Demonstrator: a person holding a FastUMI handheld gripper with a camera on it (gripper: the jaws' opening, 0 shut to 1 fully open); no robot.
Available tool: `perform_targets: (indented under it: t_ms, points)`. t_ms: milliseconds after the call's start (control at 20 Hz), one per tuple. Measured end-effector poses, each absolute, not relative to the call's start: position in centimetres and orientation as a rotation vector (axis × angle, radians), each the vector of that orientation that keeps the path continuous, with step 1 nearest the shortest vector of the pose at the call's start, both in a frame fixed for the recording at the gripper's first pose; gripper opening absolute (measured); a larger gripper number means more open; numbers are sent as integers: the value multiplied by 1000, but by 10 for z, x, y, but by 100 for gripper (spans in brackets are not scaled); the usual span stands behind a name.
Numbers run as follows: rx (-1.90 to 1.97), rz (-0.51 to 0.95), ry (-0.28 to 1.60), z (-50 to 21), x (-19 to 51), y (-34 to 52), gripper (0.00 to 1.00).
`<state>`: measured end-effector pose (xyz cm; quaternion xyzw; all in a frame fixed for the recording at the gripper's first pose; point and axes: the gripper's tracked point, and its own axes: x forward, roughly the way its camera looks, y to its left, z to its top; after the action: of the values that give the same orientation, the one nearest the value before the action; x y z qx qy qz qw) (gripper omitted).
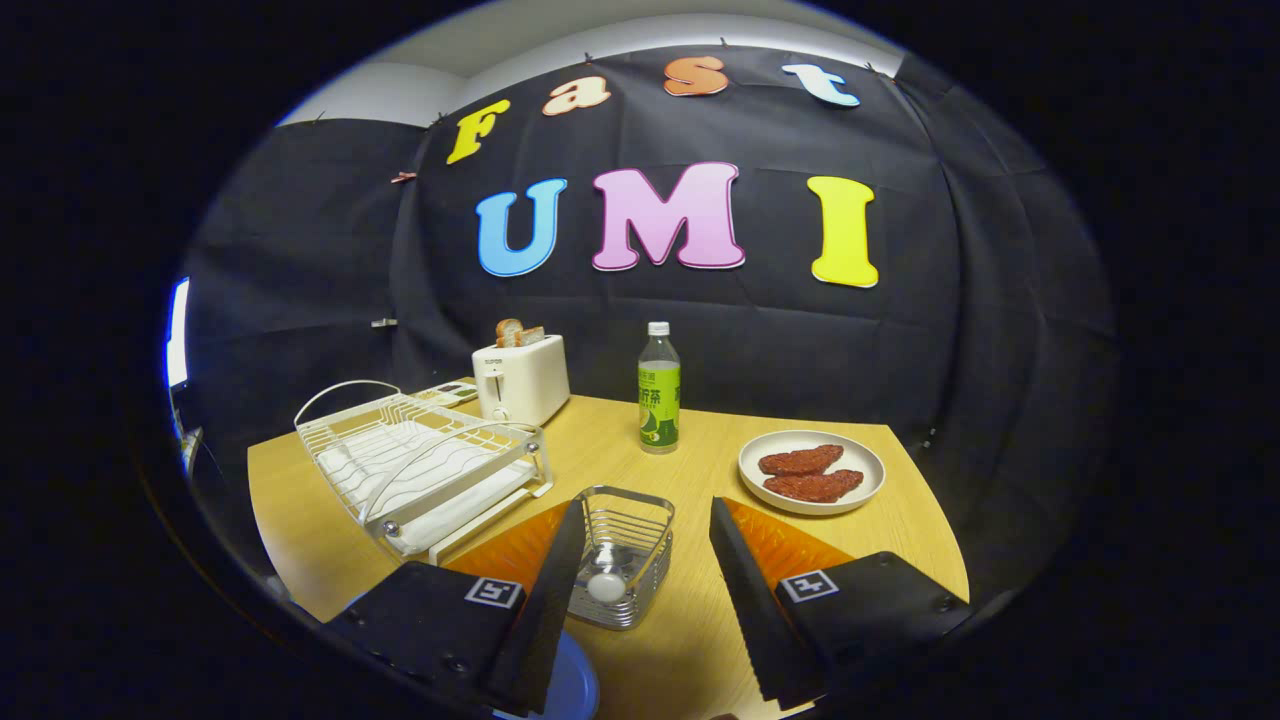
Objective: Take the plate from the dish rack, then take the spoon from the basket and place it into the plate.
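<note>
A wooden table point(700, 620) stands in front of a black cloth wall. The gripper point(640, 520) hangs above the near part of the table with its two fingers spread wide apart and nothing pinched between them. Between the fingers, slightly toward the left one, sits a small wire basket point(625, 555). Inside it lies the spoon point(606, 585), its pale rounded end showing at the bottom of the basket. Just below the left finger, at the near edge of the table, a curved sliver of a blue plate point(570, 690) peeks out; most of it is hidden by the finger. To the left of the basket is a white wire dish rack point(420, 470), its slots holding no dishes. Beyond the rack stands a white toaster point(522, 380) with slices of bread sticking out of its top. To the right of the toaster is a clear bottle point(659, 400) with a green label and white cap. Beyond the right finger rests a white dish point(812, 472) holding two reddish-brown pieces of food.
</note>
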<state>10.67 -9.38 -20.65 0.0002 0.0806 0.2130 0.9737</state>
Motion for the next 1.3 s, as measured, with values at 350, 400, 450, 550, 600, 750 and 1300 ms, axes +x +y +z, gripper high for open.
perform_targets:
  t_ms: [350, 400, 450, 550, 600, 750, 1300]
  points:
    - [-47, 443, 204, -231, 111, -77, 42]
    - [-51, 440, 207, -233, 113, -77, 39]
    - [-58, 426, 201, -231, 115, -80, 33]
    - [-56, 413, 205, -230, 119, -82, 23]
    - [-40, 430, 216, -232, 118, -77, 25]
    - [-62, 444, 217, -229, 118, -71, 19]
    - [2, 467, 228, -167, 133, -69, 15]
